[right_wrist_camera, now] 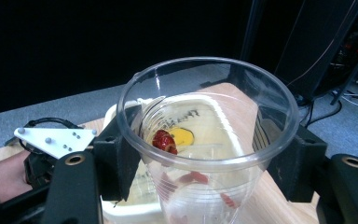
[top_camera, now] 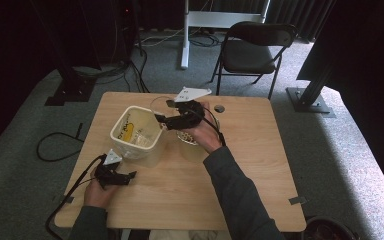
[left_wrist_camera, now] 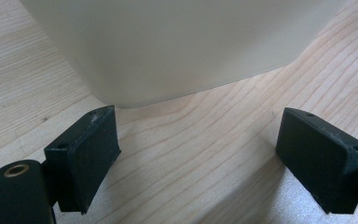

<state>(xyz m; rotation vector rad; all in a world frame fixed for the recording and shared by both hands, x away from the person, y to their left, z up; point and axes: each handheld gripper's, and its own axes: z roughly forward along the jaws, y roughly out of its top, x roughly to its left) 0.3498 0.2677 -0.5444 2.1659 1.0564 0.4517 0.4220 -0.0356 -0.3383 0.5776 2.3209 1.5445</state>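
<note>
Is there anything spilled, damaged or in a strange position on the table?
Nothing looks spilled or damaged. The right claw grips a clear plastic cup beside the white tub; a red piece clings to its inner wall. The left claw is open near the tub.

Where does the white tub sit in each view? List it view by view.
High view: white tub, left of centre.
Left gripper view: its wall across the top, beyond the jaws.
Right gripper view: its rim behind the clear cup held in the jaws.
Shared landmark: the wooden table.
</note>
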